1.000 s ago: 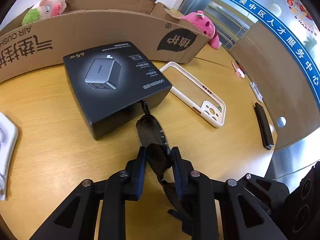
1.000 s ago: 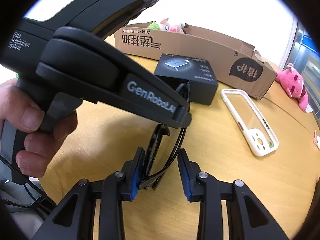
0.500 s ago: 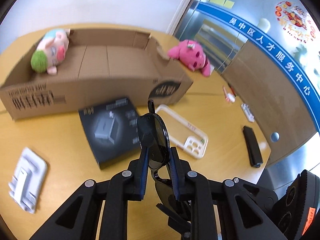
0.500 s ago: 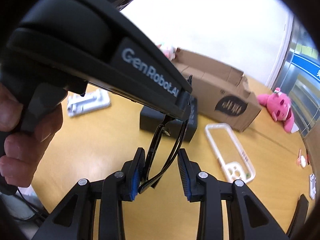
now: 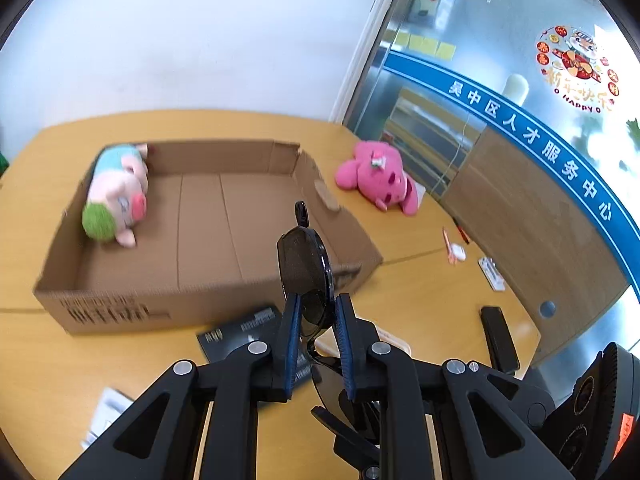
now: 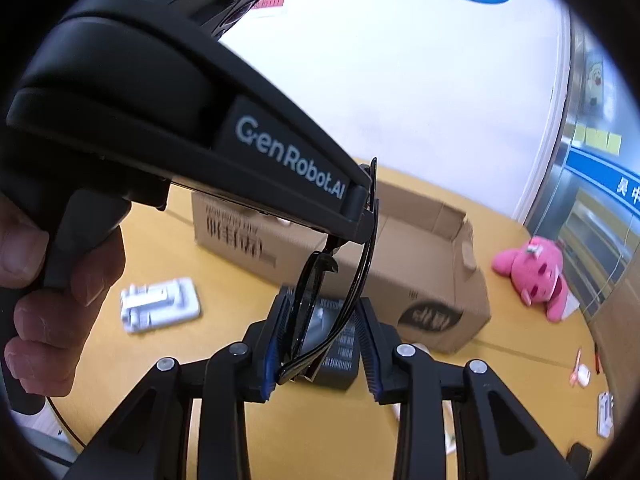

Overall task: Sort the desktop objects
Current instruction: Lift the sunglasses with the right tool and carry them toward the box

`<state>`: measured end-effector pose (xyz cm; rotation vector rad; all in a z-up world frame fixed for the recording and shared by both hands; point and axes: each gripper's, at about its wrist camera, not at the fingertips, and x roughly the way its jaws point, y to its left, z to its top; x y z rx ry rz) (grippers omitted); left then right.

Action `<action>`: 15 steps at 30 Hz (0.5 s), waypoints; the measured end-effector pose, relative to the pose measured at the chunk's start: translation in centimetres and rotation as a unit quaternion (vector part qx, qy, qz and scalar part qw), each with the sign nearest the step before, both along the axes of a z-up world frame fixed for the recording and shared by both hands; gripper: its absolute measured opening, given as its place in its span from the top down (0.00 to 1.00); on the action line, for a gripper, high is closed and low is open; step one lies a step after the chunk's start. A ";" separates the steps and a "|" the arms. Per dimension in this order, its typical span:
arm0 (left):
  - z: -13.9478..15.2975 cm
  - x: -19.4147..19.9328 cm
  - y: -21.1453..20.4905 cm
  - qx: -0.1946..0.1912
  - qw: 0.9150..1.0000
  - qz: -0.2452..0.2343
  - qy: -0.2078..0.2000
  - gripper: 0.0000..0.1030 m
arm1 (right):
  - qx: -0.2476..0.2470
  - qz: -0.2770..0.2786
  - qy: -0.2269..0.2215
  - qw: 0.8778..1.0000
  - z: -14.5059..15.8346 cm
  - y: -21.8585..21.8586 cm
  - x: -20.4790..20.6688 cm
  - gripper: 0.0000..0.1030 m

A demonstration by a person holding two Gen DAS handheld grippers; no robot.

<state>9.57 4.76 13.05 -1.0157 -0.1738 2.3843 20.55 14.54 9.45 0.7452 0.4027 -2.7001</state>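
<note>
Sunglasses (image 5: 306, 276) are up off the desk now, a second ago they lay beside the black charger box (image 6: 336, 344). Both tools carry them: the left gripper (image 5: 316, 332) has just been closing and pinches a dark lens, the right gripper (image 6: 320, 344) clamps narrowly on the folded frame, a hand (image 6: 48, 292) steering its neighbour. They hang above the cardboard box's (image 5: 120, 300) near wall, where a plush pig (image 5: 116, 196) lies, so a drop inside looks next. Round wooden table (image 5: 420, 296), pink plush (image 5: 380, 178) by the glass partition (image 5: 500, 92), white wall behind.
</note>
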 end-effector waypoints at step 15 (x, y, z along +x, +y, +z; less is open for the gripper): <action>9.9 -9.9 -2.2 -0.016 0.998 -0.006 0.068 0.83 | -0.048 0.001 0.064 0.997 7.9 -0.5 -9.6 0.68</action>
